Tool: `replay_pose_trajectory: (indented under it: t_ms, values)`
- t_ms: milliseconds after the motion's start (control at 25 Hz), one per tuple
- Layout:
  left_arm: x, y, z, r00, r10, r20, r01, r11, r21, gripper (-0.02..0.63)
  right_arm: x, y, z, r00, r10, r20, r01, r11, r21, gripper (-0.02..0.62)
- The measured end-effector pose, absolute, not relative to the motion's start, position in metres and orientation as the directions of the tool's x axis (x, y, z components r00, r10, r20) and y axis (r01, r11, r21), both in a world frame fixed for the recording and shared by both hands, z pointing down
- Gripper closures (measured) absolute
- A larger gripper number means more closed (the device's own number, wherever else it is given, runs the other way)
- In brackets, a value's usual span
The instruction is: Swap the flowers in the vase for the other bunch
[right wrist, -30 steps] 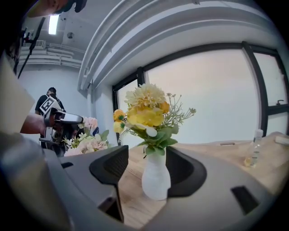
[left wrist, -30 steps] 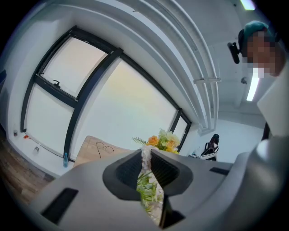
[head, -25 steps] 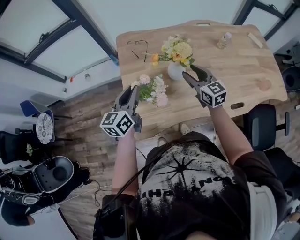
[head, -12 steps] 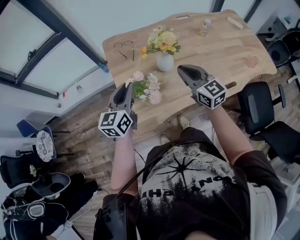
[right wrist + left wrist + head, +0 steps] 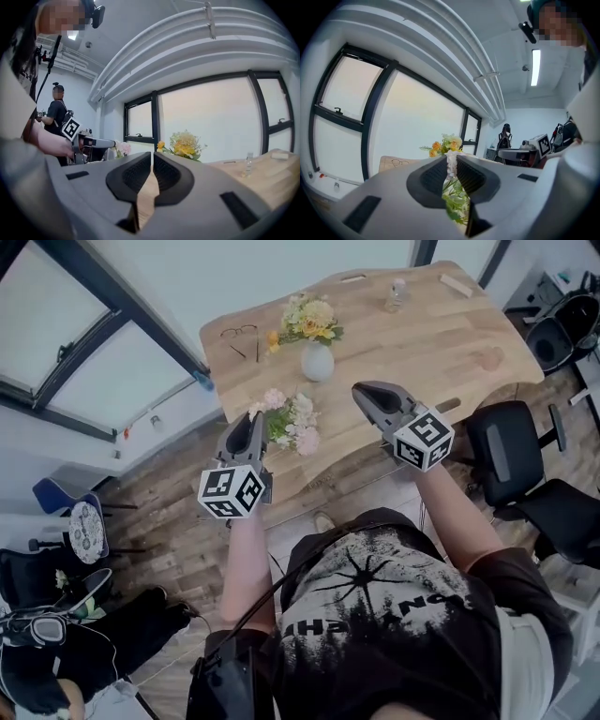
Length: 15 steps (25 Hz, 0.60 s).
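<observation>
Left gripper point(image 5: 451, 161): we read it as clamped on the pink bunch point(image 5: 291, 420). The stems are pinched between the pads, and green stalks and leaves fill the narrow gap. The blooms stick out past the tips, over the near left edge of the surface point(image 5: 441, 343).

Right gripper point(image 5: 153, 161): jaws together, only a hairline slit between the pads and nothing in it. We see it roughly level above the near edge of the surface, to the right of the pink bunch and touching nothing.

The white vase point(image 5: 317, 362) stands upright further back on the surface, between the two grippers and apart from both. The yellow bunch point(image 5: 305, 320) is in it.

Also on the surface are glasses point(image 5: 242, 332) at the far left and a small bottle point(image 5: 397, 294) towards the far right.
</observation>
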<state>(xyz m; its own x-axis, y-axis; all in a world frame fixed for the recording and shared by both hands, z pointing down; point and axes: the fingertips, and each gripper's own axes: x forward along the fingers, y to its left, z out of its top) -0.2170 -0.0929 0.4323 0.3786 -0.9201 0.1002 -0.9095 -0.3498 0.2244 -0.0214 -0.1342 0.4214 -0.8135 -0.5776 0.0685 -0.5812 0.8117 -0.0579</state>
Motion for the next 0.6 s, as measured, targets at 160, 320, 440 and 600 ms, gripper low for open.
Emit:
replay_pose_trajectory:
  t_ms: [160,320,440,600]
  values:
    - [-0.200,-0.076,0.427,0.352,-0.930,0.104,-0.922,-0.325,0.210,0.537,-0.001,-0.125,0.416,-0.826,-0.560,0.062,-0.564,0.823,-0.071,0.568]
    - [-0.177,-0.053,0.429,0.328,-0.937,0.119,-0.933,-0.302,0.195,0.537,0.021,-0.106,0.419,-0.842,-0.534,0.075,-0.539,0.839,-0.078,0.571]
    - [-0.161,-0.039,0.429,0.319,-0.940,0.120,-0.937,-0.293,0.191,0.537,0.035,-0.094,0.419,-0.850,-0.522,0.072,-0.526,0.846,-0.087,0.571]
    - [-0.147,-0.021,0.434,0.305,-0.944,0.124,-0.938,-0.275,0.212,0.537,0.051,-0.078,0.426,-0.853,-0.515,0.085,-0.521,0.850,-0.073,0.576]
